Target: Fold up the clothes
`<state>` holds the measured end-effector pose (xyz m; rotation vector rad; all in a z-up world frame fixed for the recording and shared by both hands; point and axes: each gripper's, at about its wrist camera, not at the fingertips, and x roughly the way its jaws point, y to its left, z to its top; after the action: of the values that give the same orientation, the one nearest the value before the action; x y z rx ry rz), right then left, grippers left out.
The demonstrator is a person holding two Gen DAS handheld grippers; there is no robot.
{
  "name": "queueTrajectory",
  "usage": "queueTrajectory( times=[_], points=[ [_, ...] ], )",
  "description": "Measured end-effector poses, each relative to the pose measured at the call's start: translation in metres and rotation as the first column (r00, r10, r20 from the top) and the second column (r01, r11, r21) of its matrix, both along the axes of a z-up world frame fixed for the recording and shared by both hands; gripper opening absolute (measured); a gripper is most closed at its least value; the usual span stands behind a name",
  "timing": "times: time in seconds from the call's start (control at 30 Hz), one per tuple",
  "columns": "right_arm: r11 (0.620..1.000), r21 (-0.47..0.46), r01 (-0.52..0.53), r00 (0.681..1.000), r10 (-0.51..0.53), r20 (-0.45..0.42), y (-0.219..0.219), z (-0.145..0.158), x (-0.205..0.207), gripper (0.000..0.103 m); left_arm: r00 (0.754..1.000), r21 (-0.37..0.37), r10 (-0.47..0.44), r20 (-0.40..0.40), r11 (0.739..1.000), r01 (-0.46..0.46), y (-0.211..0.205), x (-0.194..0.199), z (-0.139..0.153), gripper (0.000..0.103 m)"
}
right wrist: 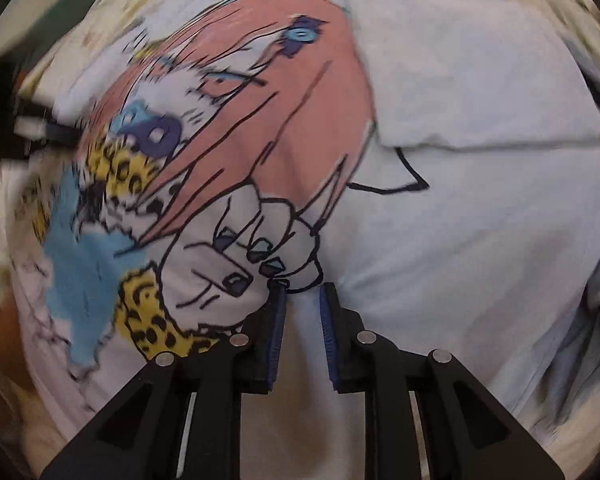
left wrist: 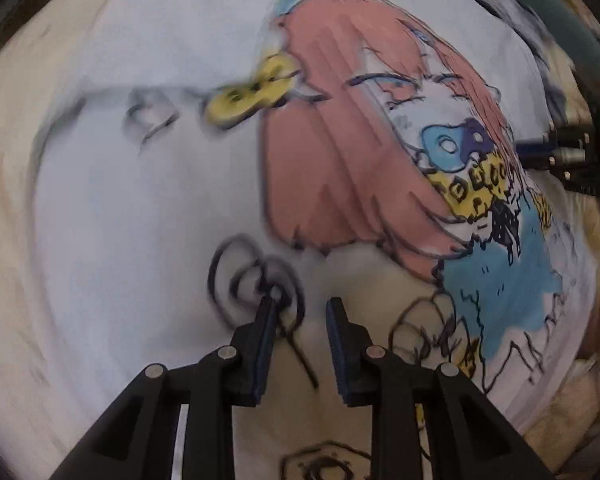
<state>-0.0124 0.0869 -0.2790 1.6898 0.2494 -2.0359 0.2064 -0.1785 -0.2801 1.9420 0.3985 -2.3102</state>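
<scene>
Grippers nearest the lens: both pointed steeply down over the garment, seen from behind their own fingers.
T-shirt: a white T-shirt (left wrist: 148, 200) with a large cartoon print lay spread on a cream fuzzy blanket (left wrist: 8, 184), filling almost the whole of both views; the picture was smeared with motion blur.
Print: a pink-haired figure (left wrist: 332, 160) with blue and yellow leopard-spot patches covered the middle of the shirt, face up.
Fold so far: in the right wrist view a fabric edge (right wrist: 500, 142) ran across the plain white part, which looked like a sleeve or side panel already turned over the body; I could not tell which.
Left to do: judging by how much shirt lay open and flat, most of the folding was not yet done; the printed front was fully exposed and no compact bundle had formed.
Left gripper (left wrist: 302, 302): jaws stood partly apart, a narrow gap, with nothing between the pads; the tips hung over the cloth near a black scribble in the print.
Right gripper (right wrist: 303, 286): jaws likewise slightly parted and empty, tips over the drawn hand in the print.
Other gripper seen from the side: the right tool's body showed at the left view's right edge, near the shirt's border.
</scene>
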Motion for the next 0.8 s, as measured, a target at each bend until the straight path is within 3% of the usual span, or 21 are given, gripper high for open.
queueTrajectory(
  times=[0.07, 0.13, 0.2, 0.3, 0.37, 0.4, 0.5, 0.63, 0.8],
  points=[
    [1.000, 0.012, -0.014, 1.000, 0.013, 0.021, 0.004, 0.008, -0.008, 0.022, 0.999, -0.056, 0.010, -0.033, 0.998, -0.012, 0.002, 0.003, 0.014, 0.026],
    [0.999, -0.001, -0.052, 0.997, 0.052, -0.052, 0.002, 0.026, -0.006, 0.023, 0.991, -0.081, -0.012, -0.133, 0.997, 0.001, 0.008, 0.006, 0.033, 0.026],
    [0.987, -0.118, -0.108, 0.991, 0.098, -0.086, -0.004, 0.040, 0.002, 0.026, 0.977, -0.059, -0.082, -0.196, 0.996, 0.072, 0.024, 0.004, 0.038, 0.026],
    [0.963, -0.167, -0.211, 0.977, 0.201, -0.070, -0.030, 0.035, 0.012, 0.034, 0.957, -0.087, -0.249, -0.148, 0.967, 0.238, 0.060, -0.002, 0.018, 0.026],
    [0.956, -0.058, -0.288, 0.957, 0.287, -0.030, -0.054, 0.012, 0.028, 0.074, 0.937, -0.160, -0.343, -0.072, 0.931, 0.329, 0.082, -0.010, -0.001, 0.028],
    [0.946, -0.006, -0.324, 0.946, 0.324, -0.021, -0.059, 0.003, 0.038, 0.101, 0.933, -0.185, -0.351, -0.082, 0.925, 0.332, 0.086, -0.006, -0.002, 0.029],
    [0.913, 0.106, -0.395, 0.916, 0.400, -0.036, -0.045, -0.011, 0.068, 0.103, 0.938, -0.189, -0.335, -0.091, 0.931, 0.314, 0.089, 0.013, 0.003, 0.031],
    [0.929, 0.153, -0.336, 0.942, 0.333, 0.040, -0.007, -0.016, 0.098, 0.103, 0.943, -0.153, -0.327, -0.059, 0.937, 0.315, 0.088, 0.062, 0.004, 0.033],
    [0.850, 0.296, -0.436, 0.900, 0.399, 0.178, 0.018, -0.026, 0.138, 0.103, 0.961, -0.078, -0.274, -0.039, 0.960, 0.270, 0.075, 0.111, 0.013, 0.036]
  ],
)
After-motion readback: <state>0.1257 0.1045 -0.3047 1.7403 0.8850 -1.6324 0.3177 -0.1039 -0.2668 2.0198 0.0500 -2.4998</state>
